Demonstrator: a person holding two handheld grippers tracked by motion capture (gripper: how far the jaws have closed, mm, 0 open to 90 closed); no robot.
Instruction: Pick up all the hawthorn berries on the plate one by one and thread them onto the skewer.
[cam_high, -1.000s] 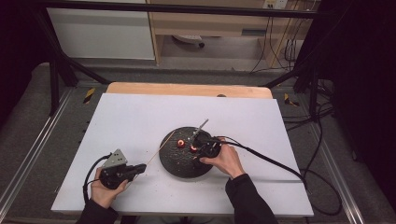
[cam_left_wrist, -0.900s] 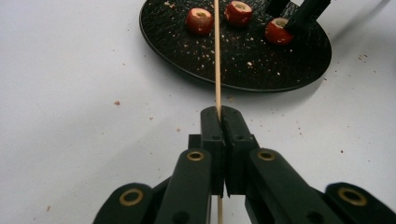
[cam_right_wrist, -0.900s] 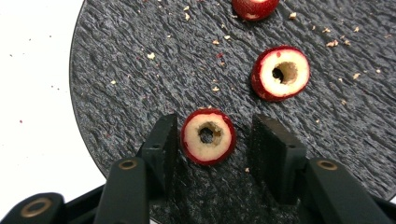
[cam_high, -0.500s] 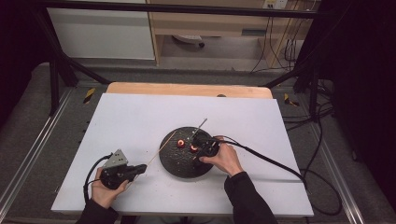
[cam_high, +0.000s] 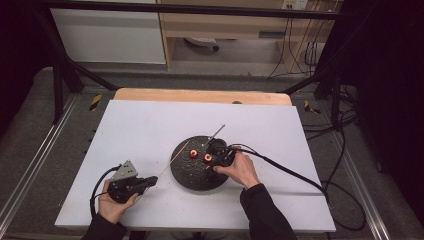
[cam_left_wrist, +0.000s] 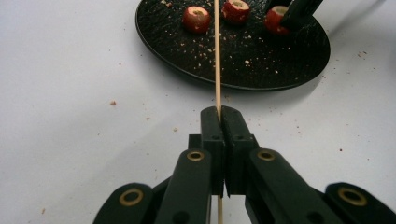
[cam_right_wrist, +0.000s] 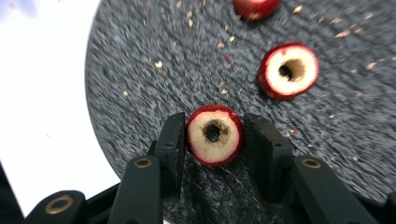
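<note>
My right gripper (cam_right_wrist: 212, 140) has just been closing its fingers (cam_right_wrist: 170, 144) on a cored red fruit piece (cam_right_wrist: 215, 134), which sits between the pads with its hole facing up; the left pad touches it, the right one shows a sliver of gap. Two more cored pieces (cam_right_wrist: 288, 70) lie beyond it on the black plate (cam_high: 186, 172). My left gripper (cam_left_wrist: 219, 116) is clenched on a thin wooden skewer (cam_left_wrist: 217, 56), whose long axis runs straight ahead from the fingers, its tip over the plate between the pieces. The plate rests near the middle of the white desk (cam_high: 150, 125). I can read no writing anywhere.
</note>
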